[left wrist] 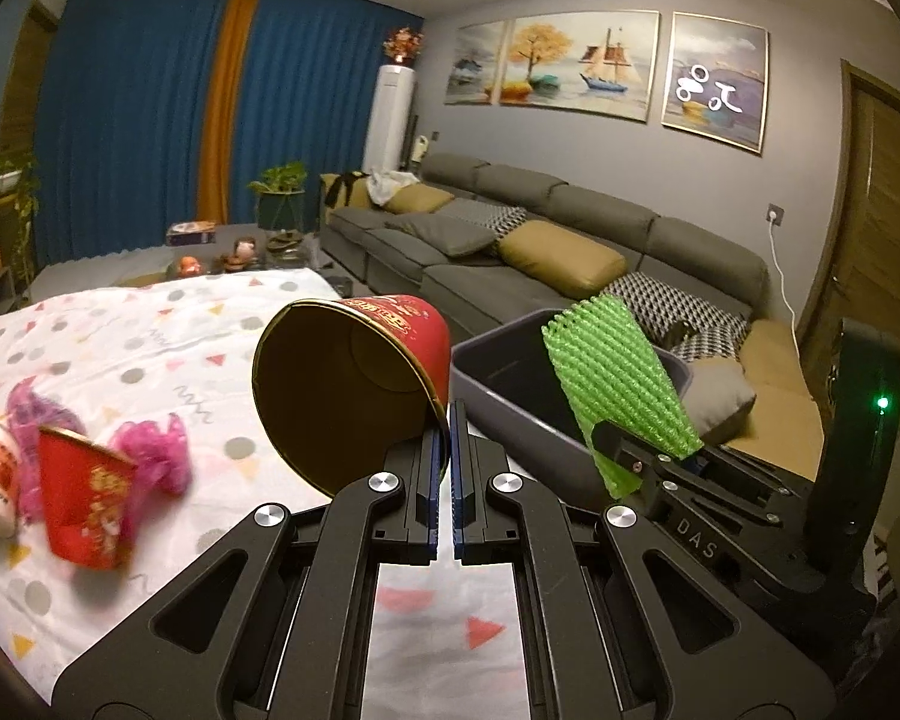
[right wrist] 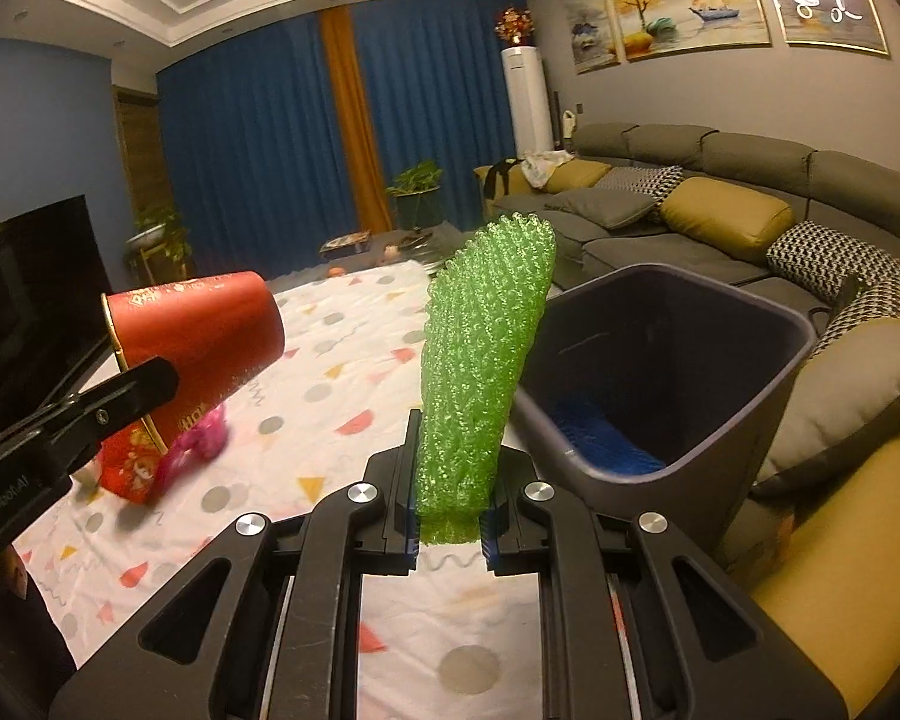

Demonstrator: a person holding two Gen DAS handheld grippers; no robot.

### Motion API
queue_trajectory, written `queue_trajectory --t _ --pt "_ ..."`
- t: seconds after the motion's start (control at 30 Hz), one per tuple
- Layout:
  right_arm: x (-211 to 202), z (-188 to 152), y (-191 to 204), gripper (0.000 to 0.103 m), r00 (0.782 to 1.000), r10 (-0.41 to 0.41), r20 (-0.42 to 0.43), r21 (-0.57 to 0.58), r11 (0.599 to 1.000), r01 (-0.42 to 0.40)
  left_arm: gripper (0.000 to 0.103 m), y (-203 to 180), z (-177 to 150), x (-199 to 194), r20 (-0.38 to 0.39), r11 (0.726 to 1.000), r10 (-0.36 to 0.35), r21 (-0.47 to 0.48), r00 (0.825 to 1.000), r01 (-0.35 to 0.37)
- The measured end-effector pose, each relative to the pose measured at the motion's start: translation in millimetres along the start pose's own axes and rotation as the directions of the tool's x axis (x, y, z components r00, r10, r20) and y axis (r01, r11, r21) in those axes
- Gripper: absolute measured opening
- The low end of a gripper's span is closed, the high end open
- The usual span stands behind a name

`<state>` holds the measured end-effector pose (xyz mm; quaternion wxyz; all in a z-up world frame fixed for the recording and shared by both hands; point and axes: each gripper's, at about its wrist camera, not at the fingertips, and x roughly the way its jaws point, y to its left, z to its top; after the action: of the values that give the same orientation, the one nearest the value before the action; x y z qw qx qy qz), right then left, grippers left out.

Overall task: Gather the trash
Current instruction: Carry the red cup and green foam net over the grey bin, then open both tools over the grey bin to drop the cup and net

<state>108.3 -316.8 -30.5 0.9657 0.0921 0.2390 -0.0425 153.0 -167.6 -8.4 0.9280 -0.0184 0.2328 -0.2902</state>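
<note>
Left tongs [left wrist: 447, 420] pinch a red cup's [left wrist: 354, 384] rim; right tongs [right wrist: 450, 480] clamp green foam netting [right wrist: 480, 360].

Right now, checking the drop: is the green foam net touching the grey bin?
Apart. In the right wrist view the green foam net, pinched in the right tool, stands left of the grey bin, with patterned cloth visible between them.

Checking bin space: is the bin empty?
No. A blue foam net lies at the bottom of the bin.
</note>
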Motion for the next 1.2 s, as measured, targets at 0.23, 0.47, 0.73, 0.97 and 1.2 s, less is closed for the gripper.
queue_trajectory --t 0.23,0.47,0.73,0.97,1.2 --pt "10 8 -30 0.016 0.998 -0.06 0.009 0.038 0.998 0.06 0.002 -24 17 33 -0.005 0.998 -0.056 0.03 0.998 0.056" --pt "20 13 -56 0.016 0.995 -0.099 0.009 0.061 0.993 0.098 0.002 -45 28 81 -0.056 0.994 -0.104 0.035 0.993 0.106" --pt "34 11 -73 0.016 0.992 -0.124 -0.016 0.093 0.988 0.125 0.002 -61 29 131 -0.124 0.983 -0.176 0.022 0.977 0.18" --pt "42 12 -81 0.016 0.991 -0.13 -0.03 0.11 0.985 0.132 0.002 -71 27 154 -0.151 0.98 -0.189 0.03 0.97 0.196" --pt "44 14 -82 0.017 0.991 -0.128 -0.032 0.118 0.984 0.131 0.002 -73 25 169 -0.175 0.978 -0.204 0.009 0.963 0.209"
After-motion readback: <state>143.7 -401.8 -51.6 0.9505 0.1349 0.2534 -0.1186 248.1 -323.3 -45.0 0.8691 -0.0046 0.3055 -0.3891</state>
